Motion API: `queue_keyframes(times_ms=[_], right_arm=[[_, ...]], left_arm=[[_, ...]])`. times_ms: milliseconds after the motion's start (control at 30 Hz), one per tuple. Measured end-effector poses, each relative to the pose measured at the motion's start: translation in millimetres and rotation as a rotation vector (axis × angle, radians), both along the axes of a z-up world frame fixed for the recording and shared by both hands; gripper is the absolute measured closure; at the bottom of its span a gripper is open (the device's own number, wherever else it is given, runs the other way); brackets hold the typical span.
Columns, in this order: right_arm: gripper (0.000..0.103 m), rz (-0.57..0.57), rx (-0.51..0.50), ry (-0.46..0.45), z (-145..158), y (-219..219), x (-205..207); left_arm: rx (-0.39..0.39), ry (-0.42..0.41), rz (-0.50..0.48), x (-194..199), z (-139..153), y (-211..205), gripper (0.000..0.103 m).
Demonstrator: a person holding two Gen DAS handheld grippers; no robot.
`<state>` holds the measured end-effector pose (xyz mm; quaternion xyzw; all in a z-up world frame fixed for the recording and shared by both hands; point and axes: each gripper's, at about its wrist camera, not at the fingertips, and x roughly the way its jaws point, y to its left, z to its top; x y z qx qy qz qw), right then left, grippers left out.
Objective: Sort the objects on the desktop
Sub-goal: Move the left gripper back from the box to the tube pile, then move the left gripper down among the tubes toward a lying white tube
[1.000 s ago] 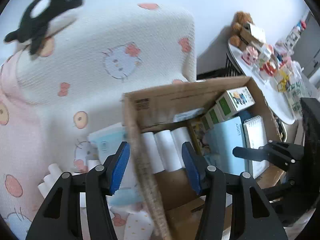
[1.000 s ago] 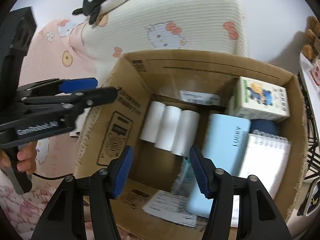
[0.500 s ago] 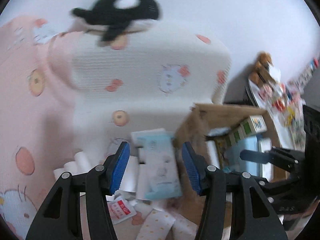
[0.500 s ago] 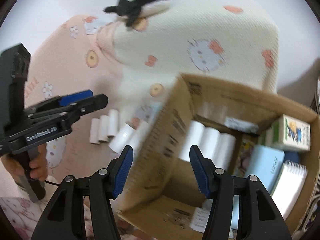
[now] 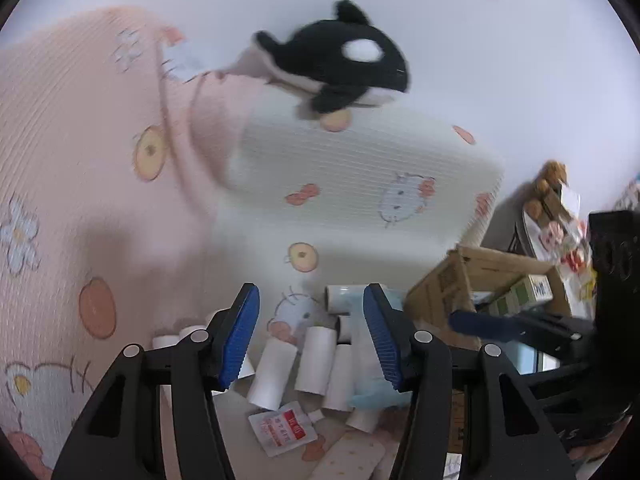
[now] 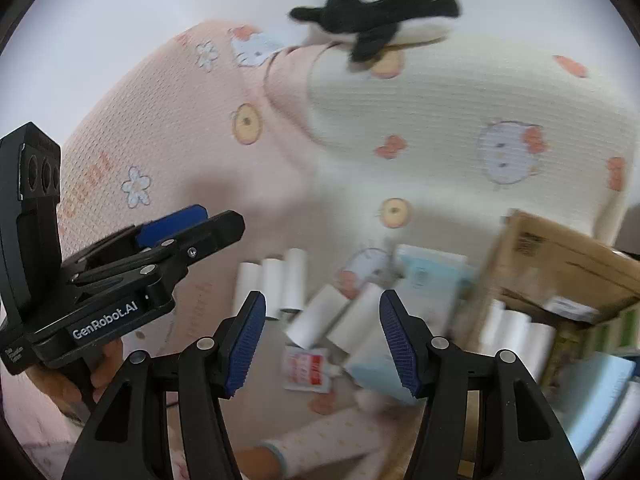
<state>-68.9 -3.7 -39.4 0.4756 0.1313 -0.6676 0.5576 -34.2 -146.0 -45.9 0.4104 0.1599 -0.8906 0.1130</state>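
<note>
Several white paper rolls [image 5: 314, 356] lie loose on the patterned bedding, with a red-and-white sachet [image 5: 282, 428] and a light blue pack [image 5: 376, 394] among them. They also show in the right wrist view: rolls [image 6: 320, 316], sachet [image 6: 308, 368], blue pack [image 6: 430, 276]. A cardboard box [image 5: 444, 300] stands to the right, holding rolls, small boxes and notebooks [image 6: 516, 328]. My left gripper [image 5: 310, 336] is open and empty above the rolls. My right gripper [image 6: 322, 338] is open and empty over the same pile.
A black-and-white orca plush [image 5: 340, 68] sits on a cream Hello Kitty pillow [image 5: 360, 176]. A pink pillow [image 5: 80, 140] is at the left. A cluttered side table [image 5: 556, 232] stands beyond the box. A patterned strip [image 5: 352, 456] lies at the front.
Both grippers have swung left, away from the cardboard box and over the loose rolls on the bedding. Both stay open and empty.
</note>
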Motion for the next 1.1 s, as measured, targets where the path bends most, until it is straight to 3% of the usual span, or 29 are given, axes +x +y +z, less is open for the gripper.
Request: queue_keyframes(times_ms=[133, 267, 400, 700, 967, 1100], right_arm=[[0.047, 0.047, -0.019, -0.045, 0, -30, 18], [0.047, 0.082, -0.041, -0.016, 0, -49, 32], [0.047, 0.040, 0.005, 0.005, -28, -59, 31], [0.047, -0.017, 0.050, -0.156, -97, -58, 25], [0.047, 0.025, 0.087, -0.134, -134, -63, 38], [0.047, 0.025, 0.061, -0.106, -142, -61, 39]], left_arm=[[0.042, 0.020, 0.061, 16, -3, -27, 0.045], [0.057, 0.048, 0.123, 30, -4, -45, 0.045], [0.083, 0.070, 0.137, 37, -7, -57, 0.045], [0.157, -0.033, 0.079, 25, -55, -63, 0.045], [0.310, -0.128, 0.047, 18, -120, -68, 0.045], [0.332, -0.182, 0.011, 9, -144, -62, 0.045]])
